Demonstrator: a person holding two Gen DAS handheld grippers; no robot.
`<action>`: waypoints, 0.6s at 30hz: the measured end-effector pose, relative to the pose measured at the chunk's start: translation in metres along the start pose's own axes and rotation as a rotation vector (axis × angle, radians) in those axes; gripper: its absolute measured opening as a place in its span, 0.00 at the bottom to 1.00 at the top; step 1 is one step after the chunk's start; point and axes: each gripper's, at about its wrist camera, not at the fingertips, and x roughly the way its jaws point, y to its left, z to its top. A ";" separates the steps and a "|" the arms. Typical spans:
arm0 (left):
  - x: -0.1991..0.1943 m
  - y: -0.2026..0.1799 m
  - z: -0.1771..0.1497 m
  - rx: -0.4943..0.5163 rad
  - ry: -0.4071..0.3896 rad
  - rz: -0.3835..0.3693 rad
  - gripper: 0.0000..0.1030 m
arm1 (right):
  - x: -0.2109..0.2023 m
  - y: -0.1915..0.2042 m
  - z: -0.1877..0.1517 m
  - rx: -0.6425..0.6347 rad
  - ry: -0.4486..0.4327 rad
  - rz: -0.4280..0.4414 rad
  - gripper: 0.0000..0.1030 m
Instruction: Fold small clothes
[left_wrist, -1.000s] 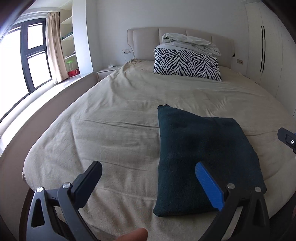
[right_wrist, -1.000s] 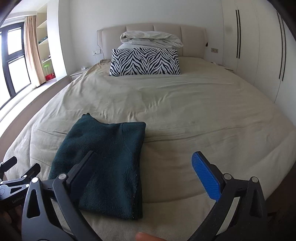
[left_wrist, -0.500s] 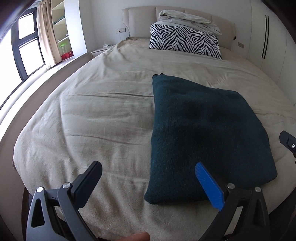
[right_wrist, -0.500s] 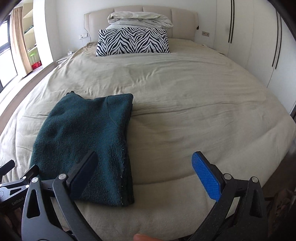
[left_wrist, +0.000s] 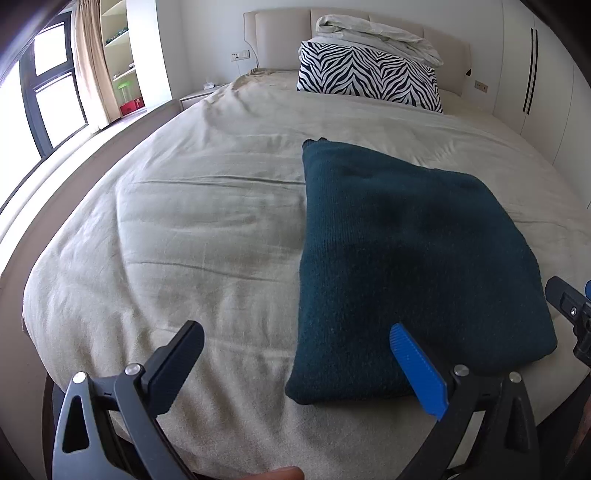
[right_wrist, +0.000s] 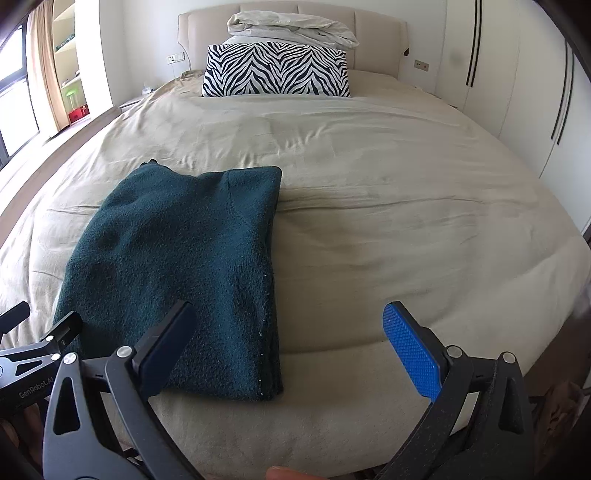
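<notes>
A dark teal knitted garment (left_wrist: 402, 254) lies folded into a thick rectangle near the foot of the bed; the right wrist view shows it as the garment (right_wrist: 184, 273) at lower left. My left gripper (left_wrist: 295, 350) is open above the bed's near edge, its blue finger over the garment's near left corner, nothing held. My right gripper (right_wrist: 288, 328) is open too, its black finger over the garment's near right part, its blue finger over bare sheet. Each gripper's edge shows in the other's view.
The beige bed sheet (left_wrist: 192, 221) covers a wide mattress. A zebra-print pillow (right_wrist: 277, 70) with a crumpled grey duvet (right_wrist: 291, 27) on top sits at the headboard. Window and shelves stand left, white wardrobes (right_wrist: 517, 74) right.
Both grippers dropped and came closer over the bed's foot a second ago, then eased slightly back and up. The garment has not moved. Both stay open.
</notes>
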 end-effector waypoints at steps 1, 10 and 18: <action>0.000 0.000 0.000 0.000 0.000 0.000 1.00 | 0.001 0.001 -0.001 -0.001 0.001 0.000 1.00; 0.001 -0.001 -0.001 0.001 0.001 -0.003 1.00 | 0.002 0.001 -0.001 -0.005 0.004 0.001 1.00; 0.002 -0.003 -0.003 0.004 0.002 -0.007 1.00 | 0.002 0.001 -0.002 -0.006 0.004 0.001 1.00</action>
